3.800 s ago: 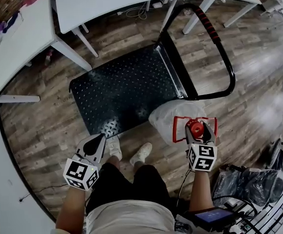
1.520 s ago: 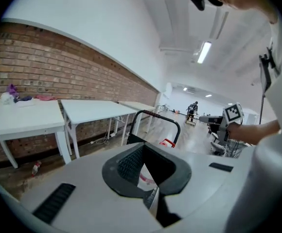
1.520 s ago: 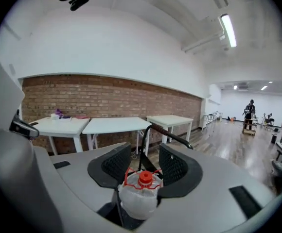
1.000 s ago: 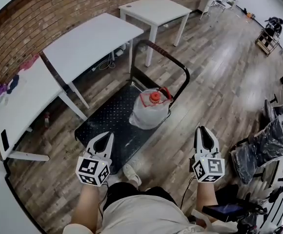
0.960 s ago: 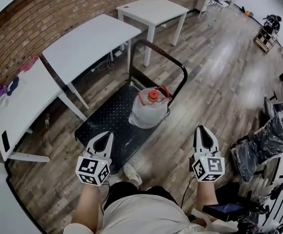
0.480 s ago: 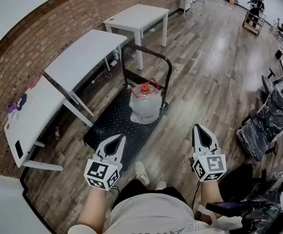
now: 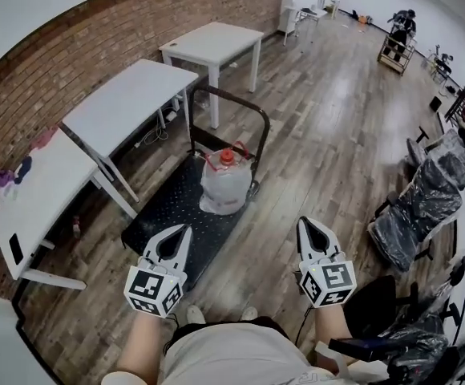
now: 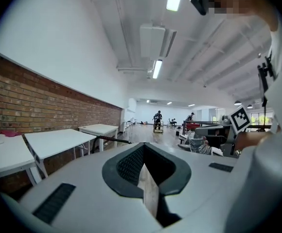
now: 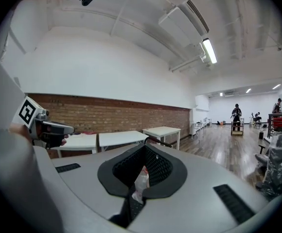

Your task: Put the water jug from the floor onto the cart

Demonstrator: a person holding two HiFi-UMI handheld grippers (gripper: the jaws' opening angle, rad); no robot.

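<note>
The wooden floor [image 7: 337,135] is occupied by the black cart [image 7: 162,215], on whose deck, close to the handle, the water jug [image 7: 224,187] is stood upright, while the left gripper [image 7: 184,229] and right gripper [image 7: 305,221] are held apart from it, jaws closed on nothing.

Hidden behind the left gripper [image 7: 183,231]: the near edge of the cart [image 7: 164,207] deck. Through the shut slit of the right gripper [image 7: 307,224], only a pale sliver of the water jug [image 9: 140,183]. On the far edge of the left table [image 7: 32,191], pink and purple things [image 7: 24,157], too small to name. Far off, a person [image 7: 398,24], too small to make out.
</note>
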